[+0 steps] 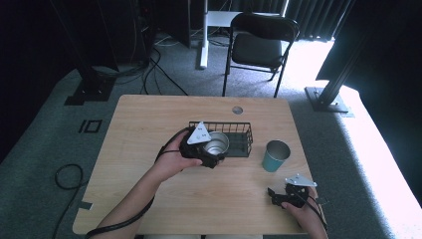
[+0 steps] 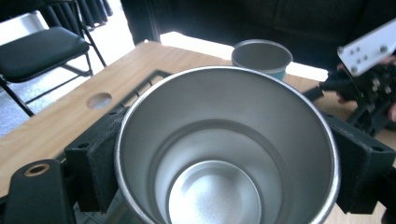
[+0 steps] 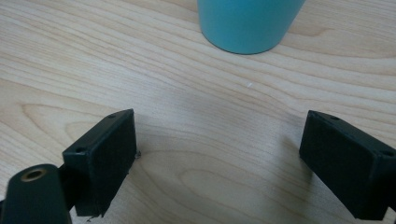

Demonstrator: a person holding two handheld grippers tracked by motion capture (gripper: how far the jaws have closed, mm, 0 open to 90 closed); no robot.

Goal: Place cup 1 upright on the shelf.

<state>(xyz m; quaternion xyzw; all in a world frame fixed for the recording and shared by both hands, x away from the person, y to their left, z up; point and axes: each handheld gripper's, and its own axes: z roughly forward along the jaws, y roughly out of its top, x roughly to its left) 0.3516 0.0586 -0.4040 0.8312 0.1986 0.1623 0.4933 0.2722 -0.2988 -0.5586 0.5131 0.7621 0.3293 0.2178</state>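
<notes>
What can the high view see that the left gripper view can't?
High view alone: the person's left hand and the floor cables. Left gripper view alone: the shiny inside bottom of the steel cup, clamped between two black pads. Both: the steel cup, the teal cup, the basket, the chair, the table and the right gripper.

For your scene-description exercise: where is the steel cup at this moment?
In the high view the steel cup sits left of centre, clamped in the left tongs at the wire basket's near left corner, with the teal cup to its right.
</notes>
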